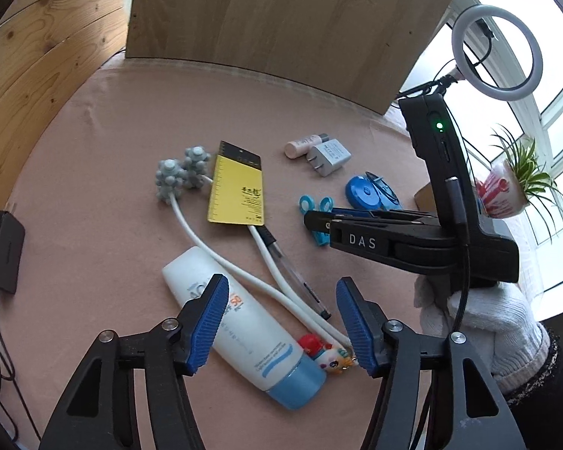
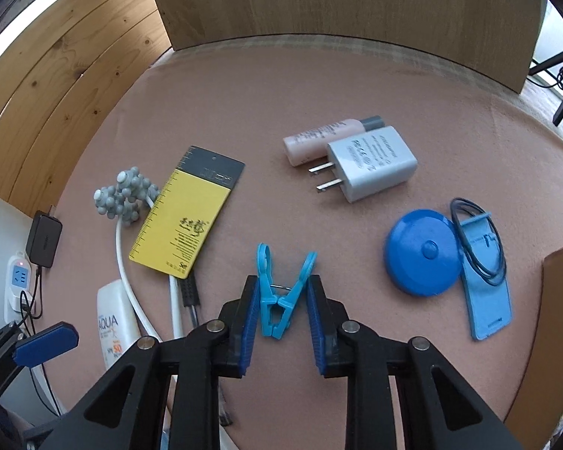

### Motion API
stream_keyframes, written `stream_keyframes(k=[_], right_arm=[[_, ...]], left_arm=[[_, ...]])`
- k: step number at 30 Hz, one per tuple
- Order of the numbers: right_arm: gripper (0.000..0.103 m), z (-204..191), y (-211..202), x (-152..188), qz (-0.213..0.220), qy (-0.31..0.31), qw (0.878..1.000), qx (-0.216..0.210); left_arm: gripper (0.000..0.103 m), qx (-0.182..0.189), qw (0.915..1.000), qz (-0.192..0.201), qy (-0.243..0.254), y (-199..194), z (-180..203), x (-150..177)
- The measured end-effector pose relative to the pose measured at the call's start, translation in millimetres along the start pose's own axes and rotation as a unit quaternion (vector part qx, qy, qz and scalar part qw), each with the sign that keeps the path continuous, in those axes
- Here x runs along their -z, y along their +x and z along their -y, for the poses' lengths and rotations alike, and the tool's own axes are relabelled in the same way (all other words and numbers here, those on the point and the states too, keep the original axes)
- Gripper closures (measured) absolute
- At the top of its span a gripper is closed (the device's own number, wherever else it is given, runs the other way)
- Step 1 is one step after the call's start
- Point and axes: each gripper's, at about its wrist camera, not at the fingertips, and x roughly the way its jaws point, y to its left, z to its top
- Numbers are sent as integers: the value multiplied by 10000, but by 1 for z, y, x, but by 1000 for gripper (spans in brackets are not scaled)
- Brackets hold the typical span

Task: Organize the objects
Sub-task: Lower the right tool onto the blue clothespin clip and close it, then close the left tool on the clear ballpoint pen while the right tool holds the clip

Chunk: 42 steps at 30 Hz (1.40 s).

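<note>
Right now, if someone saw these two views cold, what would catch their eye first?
Probably the light-blue clothespin pinched between the blue pads of the right gripper, low in the right wrist view. Next, the white sunscreen tube lying between the open left gripper, with a yellow ruler card behind it. Off to the right sit a round blue tape measure and a white plug adapter.

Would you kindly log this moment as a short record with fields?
surface: pink cloth
left gripper: open, above sunscreen tube
right gripper: pads either side of blue clip, grip uncertain
beside clip: yellow card, tape measure
further back: charger touching pink bottle
near tube: white cables, pen
</note>
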Motion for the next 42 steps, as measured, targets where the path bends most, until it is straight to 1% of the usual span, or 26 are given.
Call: stream_keyframes(k=[4,9,11,12,14,17,23,26,30,31,33,34,37,38,39,41,42], right_arm=[[81,26,-14,19,11,279,9996,-56],[81,55,-31,46,84,550,9984,-15],[81,64,-35,54,94,663,9977,-43],[81,69,-37,58,97,729,9973,-59],[81,74,-39,61,117,806,9966,-79],[81,79,-42,65,151,870,9960,-116],[81,82,-42,69,148,894,9957,-206],[81,79,-40,68,151,859,9960,-198],[81,81,-40,69,177,865,9959,-187],[81,82,-40,70,184,864,9959,-176],[81,84,-41,70,199,875,9959,-153],[81,84,-41,71,202,882,9958,-148],[81,86,-41,72,210,913,9955,-123],[81,86,-42,72,215,924,9954,-121],[81,85,-42,72,220,924,9954,-115],[81,85,-42,72,224,920,9955,-103],[81,85,-42,72,226,925,9954,-105]], left_arm=[[44,121,9998,-124,127,21,12,-9],[50,141,9992,-297,209,42,19,-15],[55,188,9989,-398,189,49,20,-16],[55,217,9986,-440,177,55,21,-17],[56,147,9984,-526,145,61,19,-16],[56,205,9978,-625,97,69,20,-16],[56,-138,9976,-657,144,77,22,-21],[56,-210,9973,-696,72,82,20,-26],[56,-403,9961,-746,223,94,26,-29],[57,-446,9962,-688,302,94,29,-28],[67,-485,9957,-664,432,96,32,-28],[70,-469,9956,-662,474,97,33,-27],[73,-449,9955,-652,519,97,33,-28],[77,-372,9958,-681,494,97,32,-28],[77,-301,9958,-715,493,97,32,-28],[78,-309,9948,-706,668,98,36,-26],[80,-200,9943,-755,728,98,39,-24]])
